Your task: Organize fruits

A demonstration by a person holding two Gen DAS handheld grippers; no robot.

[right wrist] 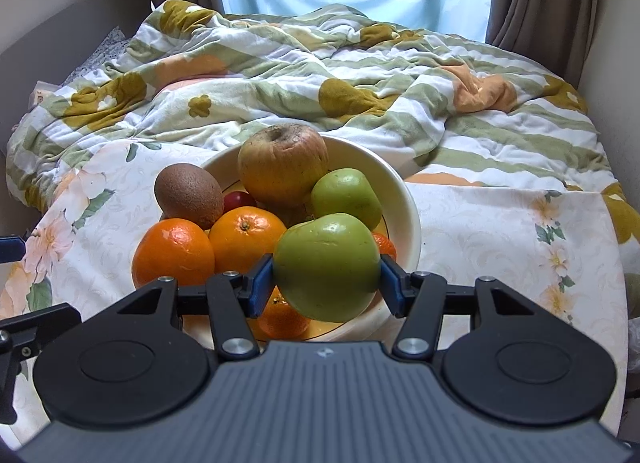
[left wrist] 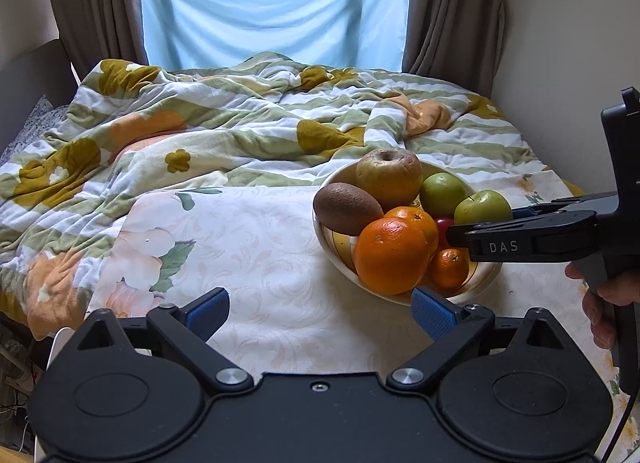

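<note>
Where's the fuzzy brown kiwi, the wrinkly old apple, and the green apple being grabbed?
Fuzzy brown kiwi (right wrist: 189, 195), right wrist view, its middle.
Wrinkly yellow-brown apple (right wrist: 282, 167), right wrist view, its front.
Held green apple (right wrist: 326, 267), right wrist view, its front.

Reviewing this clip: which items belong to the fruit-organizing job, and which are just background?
Job: round green apple gripped in right claw; cream ceramic bowl; large orange; brown kiwi; open left claw.
Background: striped floral blanket; brown curtains.

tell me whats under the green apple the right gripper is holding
Under the held green apple, clamped by the right gripper, a small mandarin lies in the bowl. The bowl floor directly beneath is covered by the apple.
</note>
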